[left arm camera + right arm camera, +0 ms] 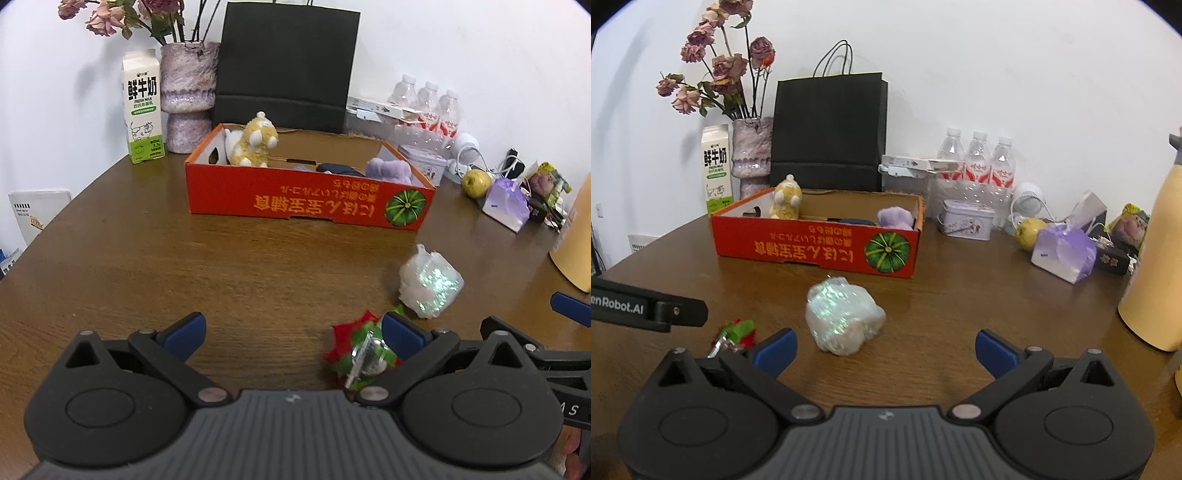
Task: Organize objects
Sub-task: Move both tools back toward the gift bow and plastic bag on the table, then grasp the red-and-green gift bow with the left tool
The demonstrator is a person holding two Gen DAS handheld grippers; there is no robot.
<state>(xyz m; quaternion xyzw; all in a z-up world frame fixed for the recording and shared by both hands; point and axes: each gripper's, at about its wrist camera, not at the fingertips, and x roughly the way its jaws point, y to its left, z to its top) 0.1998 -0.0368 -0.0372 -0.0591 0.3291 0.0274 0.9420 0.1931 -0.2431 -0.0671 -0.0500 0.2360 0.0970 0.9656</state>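
Observation:
An orange cardboard box (pixel 303 201) (pixel 812 247) stands mid-table and holds a yellow plush toy (pixel 255 142) (pixel 786 199), a purple plush (pixel 389 170) (pixel 895 218) and a dark item. In front of it lie an iridescent white wrapped bundle (pixel 430 282) (pixel 844 317) and a red-and-green ornament with a silver bell (pixel 364 352) (pixel 738 332). My left gripper (pixel 293 334) is open, its right finger touching the ornament. My right gripper (pixel 886 349) is open just short of the bundle, which sits left of its centre.
At the back stand a milk carton (pixel 143 107) (pixel 716 173), a vase of dried roses (pixel 188 96) (pixel 751 158) and a black paper bag (pixel 284 66) (pixel 827 133). Water bottles (pixel 977 162), a tin (pixel 966 219), a green apple (pixel 476 182), a purple packet (pixel 1065 253) and a yellow flask (pixel 1156 266) crowd the right.

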